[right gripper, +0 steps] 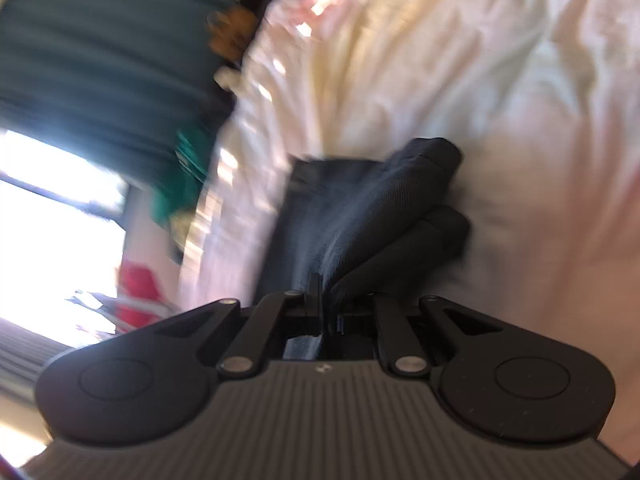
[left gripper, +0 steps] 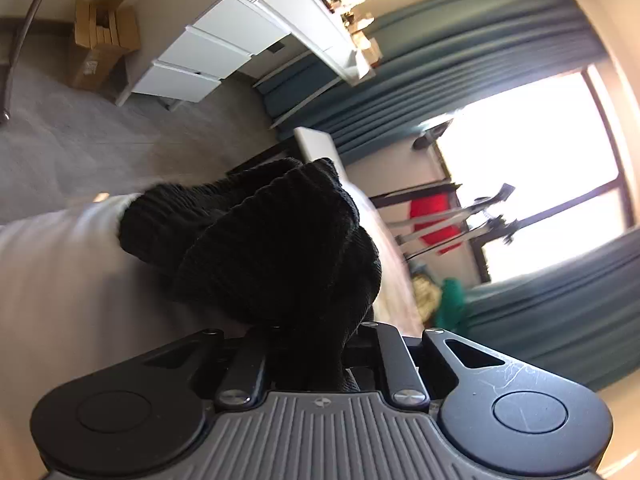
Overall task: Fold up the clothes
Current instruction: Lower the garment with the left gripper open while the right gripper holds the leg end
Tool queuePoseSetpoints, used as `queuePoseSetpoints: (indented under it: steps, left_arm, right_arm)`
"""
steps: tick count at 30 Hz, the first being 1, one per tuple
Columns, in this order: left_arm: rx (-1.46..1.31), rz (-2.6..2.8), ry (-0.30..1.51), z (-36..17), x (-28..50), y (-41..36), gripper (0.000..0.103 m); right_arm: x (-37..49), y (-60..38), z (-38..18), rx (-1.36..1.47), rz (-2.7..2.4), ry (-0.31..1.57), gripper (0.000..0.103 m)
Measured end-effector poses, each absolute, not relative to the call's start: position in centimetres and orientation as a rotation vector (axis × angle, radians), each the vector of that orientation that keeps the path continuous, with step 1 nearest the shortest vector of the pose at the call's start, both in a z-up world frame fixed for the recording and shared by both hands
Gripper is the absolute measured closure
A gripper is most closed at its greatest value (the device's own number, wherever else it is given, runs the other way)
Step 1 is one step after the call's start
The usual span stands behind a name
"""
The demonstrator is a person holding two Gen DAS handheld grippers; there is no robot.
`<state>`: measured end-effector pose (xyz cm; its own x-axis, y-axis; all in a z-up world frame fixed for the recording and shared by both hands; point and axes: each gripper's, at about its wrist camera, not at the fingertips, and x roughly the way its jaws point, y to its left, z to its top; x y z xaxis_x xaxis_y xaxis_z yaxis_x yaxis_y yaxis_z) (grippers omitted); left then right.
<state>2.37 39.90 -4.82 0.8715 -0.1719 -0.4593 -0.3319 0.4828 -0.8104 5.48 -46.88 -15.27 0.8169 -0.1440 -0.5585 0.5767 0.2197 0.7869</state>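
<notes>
A black ribbed knit garment bunches up right in front of my left gripper, which is shut on it; the cloth hides the fingertips. In the right wrist view, my right gripper is shut on a fold of the same dark garment, which hangs in thick folds over the white bed sheet. Both views are rolled sideways and the right one is blurred.
White bedding lies under the garment. A white drawer unit, cardboard boxes, teal curtains, a bright window, a red item and a green item are across the room.
</notes>
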Motion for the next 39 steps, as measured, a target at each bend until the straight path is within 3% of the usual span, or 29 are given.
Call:
queuePoseSetpoints:
  steps: [5, 8, 11, 13, 14, 16, 18, 23, 27, 30, 31, 39]
  left_arm:
    - [-0.900, 0.120, 0.585, -5.6, 1.1, 38.2, 0.084]
    - [-0.805, 0.126, 0.619, -5.5, 0.7, 36.9, 0.075]
    - [-0.719, 0.147, 0.660, -5.0, -0.4, 35.8, 0.053]
    - [-0.617, 0.207, 0.684, -4.4, -1.3, 34.9, 0.022]
    - [-0.571, 0.229, 0.693, -4.0, -1.8, 34.5, 0.020]
    - [-0.520, 0.231, 0.699, -3.2, -2.9, 34.1, 0.020]
    - [-0.497, 0.236, 0.700, -2.3, -3.8, 33.9, 0.020]
    - [-0.334, 0.260, 0.616, 1.2, -6.0, 30.1, 0.019]
    - [-0.272, 0.197, 0.549, 3.4, -6.4, 25.3, 0.015]
    - [-0.241, 0.131, 0.552, 3.4, -4.9, 21.1, 0.014]
    - [-0.225, 0.116, 0.559, 3.2, -4.1, 19.4, 0.014]
    - [-0.127, 0.036, 0.654, -4.1, 4.3, 9.7, 0.014]
  right_arm:
    - [4.6, -47.6, -17.7, 1.276, -0.447, 0.392, 0.094]
    - [4.5, -47.9, -18.2, 1.289, -0.412, 0.380, 0.093]
    - [4.3, -48.3, -18.6, 1.317, -0.377, 0.359, 0.090]
    - [4.2, -48.6, -19.0, 1.337, -0.353, 0.349, 0.086]
    - [4.0, -48.8, -19.2, 1.345, -0.353, 0.343, 0.084]
    - [3.9, -49.2, -19.7, 1.372, -0.375, 0.322, 0.067]
    - [3.7, -49.6, -20.3, 1.420, -0.371, 0.279, 0.058]
    - [5.3, -50.7, -21.5, 1.464, -0.352, 0.272, 0.059]
    - [7.2, -50.5, -20.5, 1.338, -0.381, 0.296, 0.058]
    - [8.2, -50.2, -19.6, 1.204, -0.440, 0.320, 0.086]
    - [8.4, -50.2, -19.5, 1.168, -0.460, 0.330, 0.088]
    - [8.4, -50.2, -19.2, 1.076, -0.486, 0.331, 0.090]
